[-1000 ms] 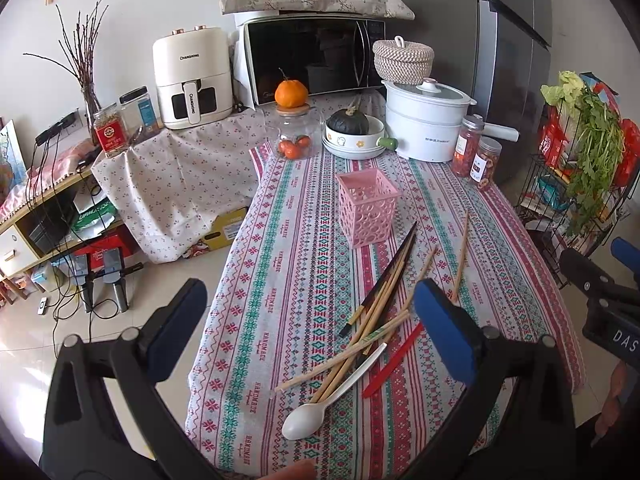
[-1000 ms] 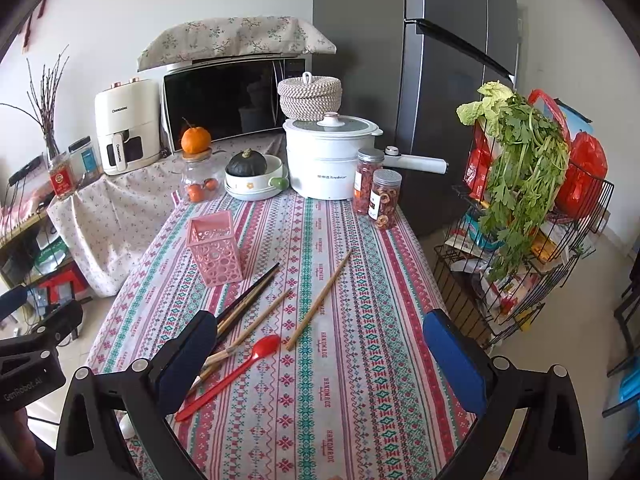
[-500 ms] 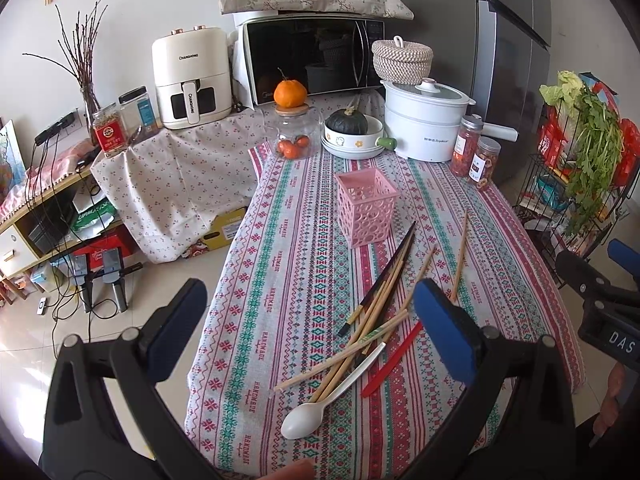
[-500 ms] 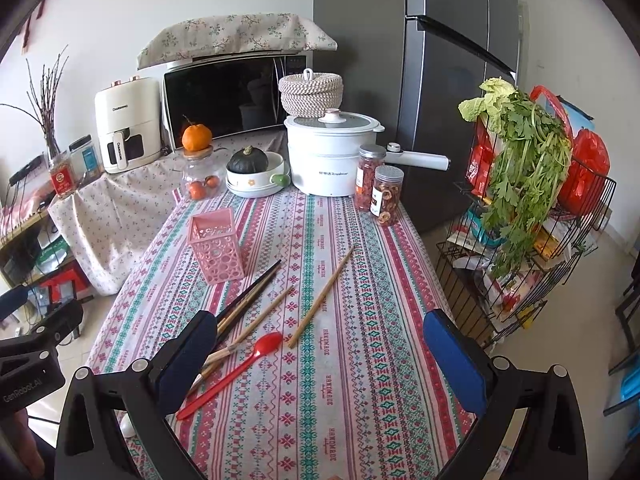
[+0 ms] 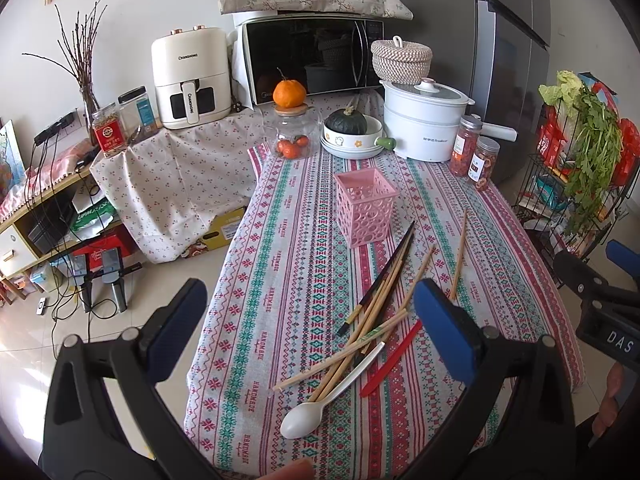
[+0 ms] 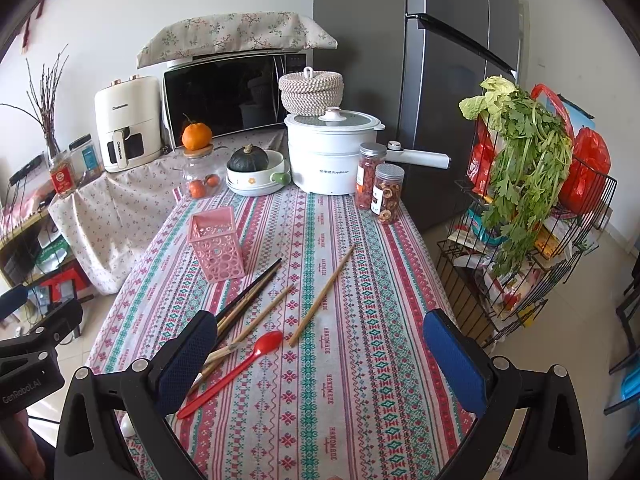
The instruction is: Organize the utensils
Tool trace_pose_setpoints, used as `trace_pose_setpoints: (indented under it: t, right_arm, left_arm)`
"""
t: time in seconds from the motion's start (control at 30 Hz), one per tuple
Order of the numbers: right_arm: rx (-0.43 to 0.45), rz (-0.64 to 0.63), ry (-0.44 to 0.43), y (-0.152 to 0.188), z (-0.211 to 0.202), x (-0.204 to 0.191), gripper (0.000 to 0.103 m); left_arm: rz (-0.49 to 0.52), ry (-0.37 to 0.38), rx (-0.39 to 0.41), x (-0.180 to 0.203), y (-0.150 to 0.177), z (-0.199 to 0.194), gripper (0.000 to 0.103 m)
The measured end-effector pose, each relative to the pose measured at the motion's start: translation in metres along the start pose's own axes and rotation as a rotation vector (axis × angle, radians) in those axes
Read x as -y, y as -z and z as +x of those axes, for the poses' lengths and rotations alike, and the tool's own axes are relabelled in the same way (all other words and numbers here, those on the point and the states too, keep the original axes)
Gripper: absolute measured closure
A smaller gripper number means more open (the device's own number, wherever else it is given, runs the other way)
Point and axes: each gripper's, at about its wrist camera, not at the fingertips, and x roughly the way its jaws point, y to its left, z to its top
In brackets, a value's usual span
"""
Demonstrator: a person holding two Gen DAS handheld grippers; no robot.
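A pink perforated utensil holder [image 5: 365,213] stands upright mid-table, also in the right wrist view [image 6: 216,245]. Several wooden and dark chopsticks [image 5: 380,296] lie in a loose pile in front of it, with a white spoon [image 5: 316,408] and a red spoon [image 6: 236,368]. One chopstick [image 6: 322,298] lies apart to the right. My left gripper [image 5: 310,328] is open and empty above the table's near left edge. My right gripper [image 6: 320,360] is open and empty above the near right part of the table.
A white pot [image 6: 332,156], two jars [image 6: 380,190], a bowl with a squash [image 6: 256,170] and a glass jar with an orange on it [image 6: 198,160] stand at the table's far end. A wire rack with greens [image 6: 524,200] stands at the right.
Both grippers have drifted very slightly; the right wrist view has edged a little forward. Nothing on the table has moved.
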Motion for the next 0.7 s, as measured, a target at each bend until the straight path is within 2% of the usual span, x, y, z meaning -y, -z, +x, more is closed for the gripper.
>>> trace_pose_setpoints:
  t: [0.7]
  right_arm:
    - [-0.004,0.001,0.0,-0.0005,0.0008,0.0006,0.0]
  left_arm:
    - [0.001,0.001,0.001,-0.0002,0.0002,0.0,0.0]
